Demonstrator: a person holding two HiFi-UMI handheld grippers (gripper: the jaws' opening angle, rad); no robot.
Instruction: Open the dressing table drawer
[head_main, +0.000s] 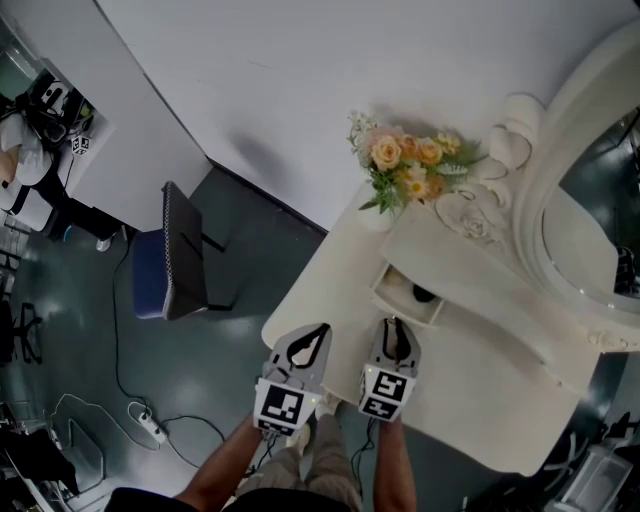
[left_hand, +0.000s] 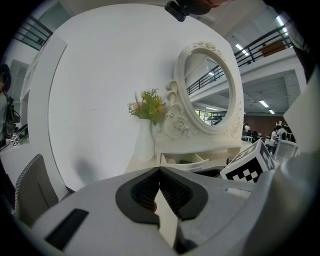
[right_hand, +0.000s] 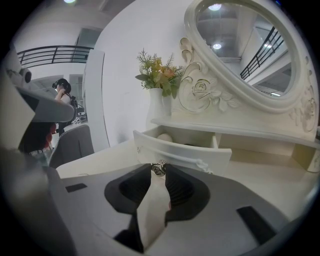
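Observation:
The white dressing table (head_main: 480, 370) has a small drawer (head_main: 408, 296) pulled out from under its shelf; a dark item lies inside. In the right gripper view the drawer front (right_hand: 180, 150) stands just ahead, and my right gripper (right_hand: 159, 169) is shut on its small metal knob (right_hand: 159, 167). In the head view this right gripper (head_main: 393, 325) touches the drawer's front. My left gripper (head_main: 318, 330) hovers beside it over the table's left edge, shut with nothing in it. From the left gripper view, its jaws (left_hand: 159, 172) meet at the tips, with the drawer (left_hand: 187, 161) farther off.
A vase of yellow and peach flowers (head_main: 410, 165) stands at the table's back left, beside the oval mirror (head_main: 590, 220). A blue-seated chair (head_main: 175, 265) stands on the floor to the left, and a power strip (head_main: 150, 425) with cable lies near my feet.

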